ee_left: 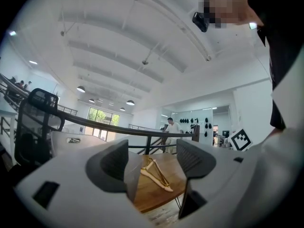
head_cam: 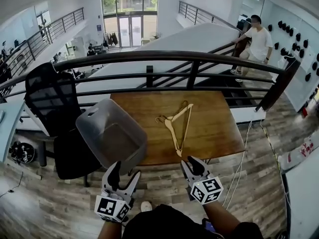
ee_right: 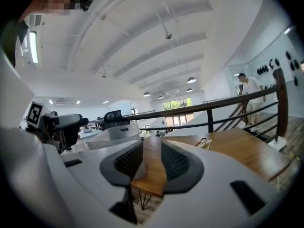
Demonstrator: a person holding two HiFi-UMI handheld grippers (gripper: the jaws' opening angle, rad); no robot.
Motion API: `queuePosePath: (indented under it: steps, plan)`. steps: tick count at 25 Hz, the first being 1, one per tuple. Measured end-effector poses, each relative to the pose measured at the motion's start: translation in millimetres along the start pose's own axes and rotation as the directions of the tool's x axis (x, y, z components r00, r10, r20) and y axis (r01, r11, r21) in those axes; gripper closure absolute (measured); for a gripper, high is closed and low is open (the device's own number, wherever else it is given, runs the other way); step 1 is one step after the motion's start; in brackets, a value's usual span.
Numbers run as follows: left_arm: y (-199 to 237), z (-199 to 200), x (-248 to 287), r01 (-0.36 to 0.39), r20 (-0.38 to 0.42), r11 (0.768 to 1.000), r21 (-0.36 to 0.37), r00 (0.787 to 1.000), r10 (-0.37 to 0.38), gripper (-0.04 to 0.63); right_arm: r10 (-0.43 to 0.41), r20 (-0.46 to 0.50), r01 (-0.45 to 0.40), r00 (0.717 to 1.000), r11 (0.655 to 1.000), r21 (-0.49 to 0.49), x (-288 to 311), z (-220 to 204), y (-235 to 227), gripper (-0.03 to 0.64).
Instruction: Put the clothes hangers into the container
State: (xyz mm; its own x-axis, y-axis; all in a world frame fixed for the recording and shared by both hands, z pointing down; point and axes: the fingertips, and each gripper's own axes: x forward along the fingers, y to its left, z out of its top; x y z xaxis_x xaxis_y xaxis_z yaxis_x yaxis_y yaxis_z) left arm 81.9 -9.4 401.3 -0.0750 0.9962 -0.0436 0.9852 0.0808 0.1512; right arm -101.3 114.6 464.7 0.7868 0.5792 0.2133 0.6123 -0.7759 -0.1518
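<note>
A small pile of wooden clothes hangers (head_cam: 177, 126) with metal hooks lies on the wooden table (head_cam: 219, 128), right of its middle. A grey translucent plastic container (head_cam: 112, 133) stands tilted on the table's left front corner, its mouth showing empty. Both grippers hover in front of the table's near edge, apart from everything. My left gripper (head_cam: 125, 172) is just below the container, open and empty; between its jaws I see the hangers (ee_left: 156, 173) farther off. My right gripper (head_cam: 194, 162) is below the hangers' near end, its jaws narrowly apart with nothing between them; the hangers (ee_right: 205, 143) lie beyond to the right.
A black office chair (head_cam: 50, 101) stands left of the container. A dark metal railing (head_cam: 174, 59) runs along the table's far side. A person (head_cam: 259, 39) stands on the stairs at the back right. Cables (head_cam: 241, 163) trail over the wood floor right of the table.
</note>
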Motion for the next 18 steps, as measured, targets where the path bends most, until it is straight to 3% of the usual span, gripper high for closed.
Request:
queuePosePath:
  steps: [7, 11, 18]
  plan:
    - [36.6, 17.4, 10.7, 0.030, 0.013, 0.999, 0.020, 0.999, -0.030, 0.273, -0.094, -0.039, 0.094, 0.995, 0.996, -0.008, 22.7, -6.5, -18.1, 0.502]
    - [30.2, 28.3, 24.5, 0.061, 0.037, 0.998, 0.016, 0.997, -0.062, 0.273, -0.136, -0.097, 0.135, 0.986, 0.991, -0.013, 35.8, -17.4, -36.7, 0.505]
    - [16.5, 26.4, 71.0, 0.111, 0.051, 0.994, -0.021, 0.993, -0.110, 0.275, -0.136, -0.213, 0.132, 0.968, 0.991, -0.034, 96.1, -48.8, -77.5, 0.514]
